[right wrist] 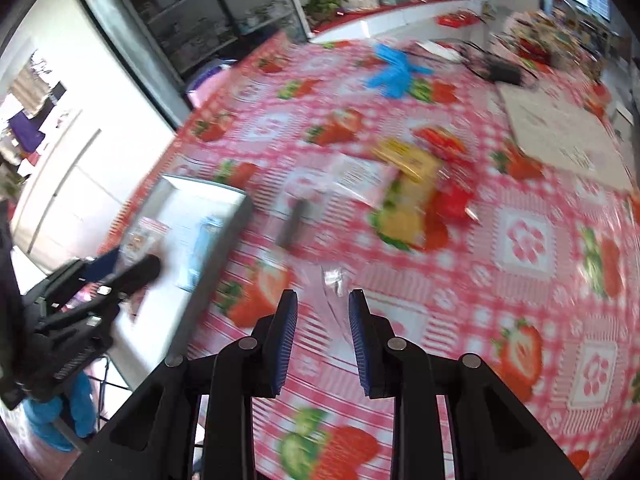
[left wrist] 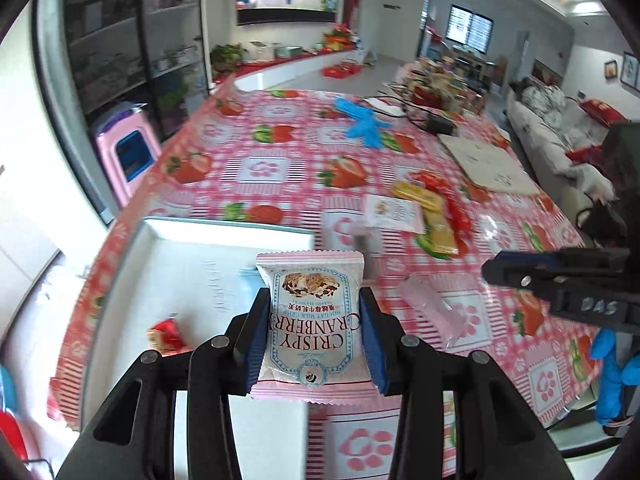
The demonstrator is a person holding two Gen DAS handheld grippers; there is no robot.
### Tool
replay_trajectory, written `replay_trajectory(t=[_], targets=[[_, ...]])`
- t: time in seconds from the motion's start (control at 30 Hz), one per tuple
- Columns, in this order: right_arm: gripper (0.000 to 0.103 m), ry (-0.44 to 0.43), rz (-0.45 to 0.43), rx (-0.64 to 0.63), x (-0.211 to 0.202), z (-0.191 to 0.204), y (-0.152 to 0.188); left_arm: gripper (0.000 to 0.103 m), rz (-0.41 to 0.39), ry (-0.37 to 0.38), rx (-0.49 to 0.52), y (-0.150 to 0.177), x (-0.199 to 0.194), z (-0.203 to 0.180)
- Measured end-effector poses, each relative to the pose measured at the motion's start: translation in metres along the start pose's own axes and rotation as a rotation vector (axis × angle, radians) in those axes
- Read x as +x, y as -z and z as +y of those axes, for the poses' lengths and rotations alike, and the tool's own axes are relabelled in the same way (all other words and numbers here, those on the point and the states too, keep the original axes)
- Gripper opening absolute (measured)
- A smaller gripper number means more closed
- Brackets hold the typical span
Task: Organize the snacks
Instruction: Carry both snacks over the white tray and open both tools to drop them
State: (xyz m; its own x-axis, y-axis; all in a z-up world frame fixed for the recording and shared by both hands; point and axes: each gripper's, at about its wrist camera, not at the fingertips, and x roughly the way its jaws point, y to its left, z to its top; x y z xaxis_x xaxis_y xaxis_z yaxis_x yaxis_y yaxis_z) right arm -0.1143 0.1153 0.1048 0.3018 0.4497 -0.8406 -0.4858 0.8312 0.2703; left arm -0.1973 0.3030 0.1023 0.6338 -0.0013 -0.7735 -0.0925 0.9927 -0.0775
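A long table (left wrist: 280, 152) is covered by a pink checked cloth printed with strawberries and flowers. At its near left corner a white tray (left wrist: 224, 236) is set, and inside it, towards the left, a small red packet (left wrist: 166, 334) is seen. Further back on the cloth a flat pale board (left wrist: 486, 166) is laid, and a pair of blue gloves (left wrist: 366, 122) is spread near the far end.

In the middle of the table a loose pile of snacks (left wrist: 430, 210) is gathered: yellow bars, red packets and a pink-and-white packet, touching one another. A clear pink wrapper (left wrist: 436, 312) is seen lying nearer, apart from the pile.

The left gripper (left wrist: 316, 332) is clamped on a pink cranberry nougat packet (left wrist: 310, 320), which is held above the tray's near right part, its label upside down to the camera.

The right gripper (right wrist: 323, 338) is held over the cloth with its pads a narrow gap apart; nothing is seen pinched between them, though the view is blurred.
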Motion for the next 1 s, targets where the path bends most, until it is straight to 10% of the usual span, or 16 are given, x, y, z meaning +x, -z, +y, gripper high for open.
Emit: replay_trajectory(t=[0.13,0.2,0.23,0.3,0.5,0.6,1.0], targets=[[0.029,0.018,0.02,-0.066,0.009,0.028,-0.017,0.046,0.01,-0.04,-0.046,0.006,0.001,0.028],[0.051,0.055,0.1,-0.104,0.031,0.035,-0.016,0.046,0.022,-0.042,-0.079,0.011,0.002,0.043],[0.083,0.106,0.116,-0.117,0.041,0.034,-0.012,0.046,0.024,-0.042,-0.09,0.013,0.002,0.048],[0.087,0.195,0.137,-0.163,0.062,0.033,-0.002,0.046,0.026,-0.049,-0.1,0.017,0.002,0.055],[0.058,0.224,0.261,-0.152,0.11,0.018,0.026,0.046,0.037,-0.058,-0.111,0.023,0.004,0.067],[0.025,0.226,0.242,-0.156,0.108,0.018,0.031,0.046,0.036,-0.067,-0.114,0.023,0.004,0.07],[0.025,-0.08,0.093,-0.128,0.059,0.091,-0.034,0.046,0.049,-0.104,-0.151,0.019,0.012,0.102]])
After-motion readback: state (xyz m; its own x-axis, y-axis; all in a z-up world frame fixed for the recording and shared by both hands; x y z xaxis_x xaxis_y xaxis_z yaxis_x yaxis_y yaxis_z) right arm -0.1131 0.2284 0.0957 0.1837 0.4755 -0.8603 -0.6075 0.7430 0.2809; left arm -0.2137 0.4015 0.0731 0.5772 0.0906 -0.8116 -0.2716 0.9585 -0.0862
